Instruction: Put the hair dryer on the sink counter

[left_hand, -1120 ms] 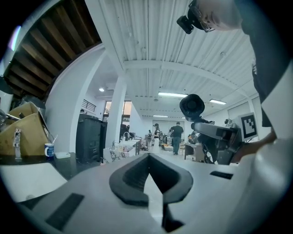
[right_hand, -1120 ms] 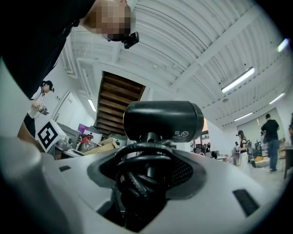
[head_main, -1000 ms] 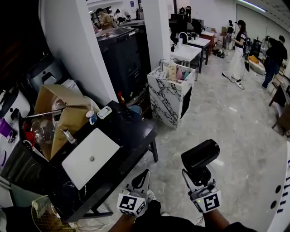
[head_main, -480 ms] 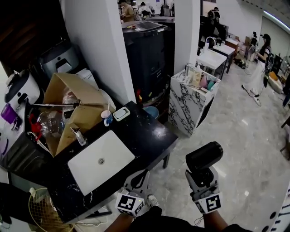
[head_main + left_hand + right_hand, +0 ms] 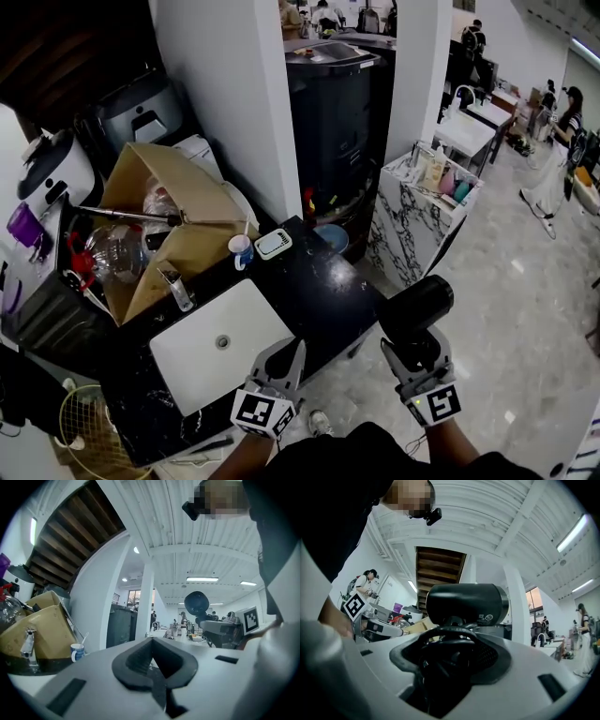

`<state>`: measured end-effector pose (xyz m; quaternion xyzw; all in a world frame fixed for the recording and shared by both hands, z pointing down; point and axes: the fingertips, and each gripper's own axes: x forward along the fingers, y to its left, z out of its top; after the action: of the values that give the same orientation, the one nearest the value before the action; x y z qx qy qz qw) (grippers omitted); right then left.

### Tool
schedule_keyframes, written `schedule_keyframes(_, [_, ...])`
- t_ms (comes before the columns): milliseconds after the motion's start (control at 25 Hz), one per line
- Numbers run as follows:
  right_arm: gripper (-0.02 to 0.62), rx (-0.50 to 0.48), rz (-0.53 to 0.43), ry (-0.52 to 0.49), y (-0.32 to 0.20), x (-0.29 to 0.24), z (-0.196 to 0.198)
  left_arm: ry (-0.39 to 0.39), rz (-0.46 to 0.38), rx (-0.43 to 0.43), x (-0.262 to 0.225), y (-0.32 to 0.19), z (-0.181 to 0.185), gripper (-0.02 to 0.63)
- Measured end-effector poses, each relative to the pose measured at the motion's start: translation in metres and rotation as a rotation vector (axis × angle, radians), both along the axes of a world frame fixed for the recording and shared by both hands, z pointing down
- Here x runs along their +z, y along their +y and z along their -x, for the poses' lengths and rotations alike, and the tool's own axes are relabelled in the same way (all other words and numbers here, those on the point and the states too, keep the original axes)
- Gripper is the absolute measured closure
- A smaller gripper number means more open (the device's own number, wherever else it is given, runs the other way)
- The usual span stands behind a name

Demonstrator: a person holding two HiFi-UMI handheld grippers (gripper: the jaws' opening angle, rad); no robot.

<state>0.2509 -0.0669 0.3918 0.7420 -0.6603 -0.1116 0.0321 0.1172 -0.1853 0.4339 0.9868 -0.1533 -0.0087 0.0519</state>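
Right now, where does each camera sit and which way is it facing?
Head view: on the person's head, facing steeply down at the sink counter; left gripper, right gripper and arms show.
Left gripper view: on the left gripper, tilted up past its shut, empty fingers toward the ceiling.
Right gripper view: on the right gripper, looking along fingers shut on the hair dryer.
Shared: all three show the hair dryer.

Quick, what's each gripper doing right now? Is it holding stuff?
Left gripper: closed, holding nothing.
Right gripper: closed on the hair dryer.
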Motion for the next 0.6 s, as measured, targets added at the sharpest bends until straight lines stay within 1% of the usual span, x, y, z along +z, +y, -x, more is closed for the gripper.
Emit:
schedule_keyframes(120, [0.324,-0.039,0.03,-0.003,-0.026,0.004,-0.006,-0.016,-0.021,-0.025,0.003,-0.013,0.0,0.612])
schedule_keyframes(240, [0.324,-0.093,0.025,-0.012,-0.054,0.002,-0.012,-0.036,-0.035,-0.064,0.006,-0.029,-0.001,0.612])
schedule_keyframes(320, [0.324,-0.13,0.036,0.0,-0.073,0.004,-0.018,-0.038,-0.044,-0.105,0.004,-0.041,-0.002,0.612])
schedule_keyframes(400, [0.324,-0.172,0.042,-0.012,-0.092,0.007,-0.022,-0.037,-0.048,-0.151,0.003,-0.053,0.0,0.612])
schedule_keyframes(600, [0.324,-0.272,0.103,-0.024,-0.144,0.023,-0.036,-0.067,-0.039,-0.283,0.005,-0.086,0.0,0.612])
